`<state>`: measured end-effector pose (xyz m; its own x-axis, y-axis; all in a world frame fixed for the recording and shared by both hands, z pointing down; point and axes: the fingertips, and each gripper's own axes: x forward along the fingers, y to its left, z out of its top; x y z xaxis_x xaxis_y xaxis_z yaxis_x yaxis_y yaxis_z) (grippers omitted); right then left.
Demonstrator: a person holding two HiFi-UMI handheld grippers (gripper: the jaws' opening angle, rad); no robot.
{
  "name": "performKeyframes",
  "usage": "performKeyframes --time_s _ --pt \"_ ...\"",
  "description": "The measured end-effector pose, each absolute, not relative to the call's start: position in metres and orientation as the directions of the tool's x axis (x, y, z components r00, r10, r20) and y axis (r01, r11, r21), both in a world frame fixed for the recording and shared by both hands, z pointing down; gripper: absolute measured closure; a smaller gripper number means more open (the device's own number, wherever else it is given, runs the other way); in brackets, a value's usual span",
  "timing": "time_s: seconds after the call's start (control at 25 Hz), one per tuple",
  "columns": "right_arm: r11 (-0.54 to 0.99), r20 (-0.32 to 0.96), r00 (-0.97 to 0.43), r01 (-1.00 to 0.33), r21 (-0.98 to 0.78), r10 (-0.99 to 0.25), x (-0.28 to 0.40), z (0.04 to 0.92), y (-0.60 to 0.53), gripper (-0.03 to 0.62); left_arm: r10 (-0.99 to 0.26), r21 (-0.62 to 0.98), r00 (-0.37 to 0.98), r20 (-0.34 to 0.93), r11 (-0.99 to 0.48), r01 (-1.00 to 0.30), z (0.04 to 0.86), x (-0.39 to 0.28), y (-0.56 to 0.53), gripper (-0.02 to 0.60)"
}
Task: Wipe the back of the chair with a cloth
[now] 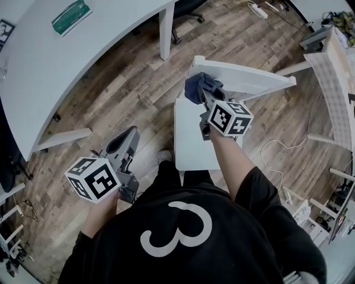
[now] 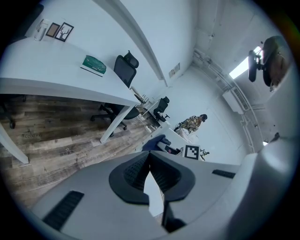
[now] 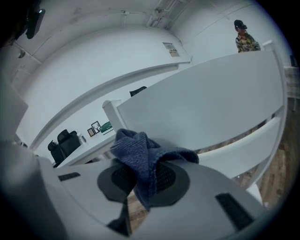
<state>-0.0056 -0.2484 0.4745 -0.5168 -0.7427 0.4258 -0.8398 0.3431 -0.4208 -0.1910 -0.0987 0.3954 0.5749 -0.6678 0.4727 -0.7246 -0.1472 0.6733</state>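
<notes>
So the right gripper was clamped down on a bunched-up dark blue cloth, and in the right gripper view you could see the cloth pinched between the two dark pads, with a wad of it puffing out past the tips and a tail hanging down through the right gripper. The cloth sat right at the top rail of the white chair, at the end of the rail closer to the desk, and looked like it was up against the chair back, though I honestly couldn't tell whether it was pressing on it. The chair's seat was just in front of the person's legs. The left gripper was hanging off to the side over the wood floor, well away from the chair, doing nothing; in the left gripper view its jaws were closed tip to tip with nothing in the left gripper. A big white desk ran along the left side with some green item lying on it, and a black office chair was parked behind it
</notes>
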Motion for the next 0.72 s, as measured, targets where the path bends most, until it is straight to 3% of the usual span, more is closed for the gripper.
performKeyframes --time_s 0.72 --pt "0.354 0.425 -0.54 -0.824 -0.442 -0.726 0.027 0.48 -0.25 0.545 -0.701 0.652 0.503 0.505 -0.072 -0.755 0.393 -0.147 -0.07 0.568"
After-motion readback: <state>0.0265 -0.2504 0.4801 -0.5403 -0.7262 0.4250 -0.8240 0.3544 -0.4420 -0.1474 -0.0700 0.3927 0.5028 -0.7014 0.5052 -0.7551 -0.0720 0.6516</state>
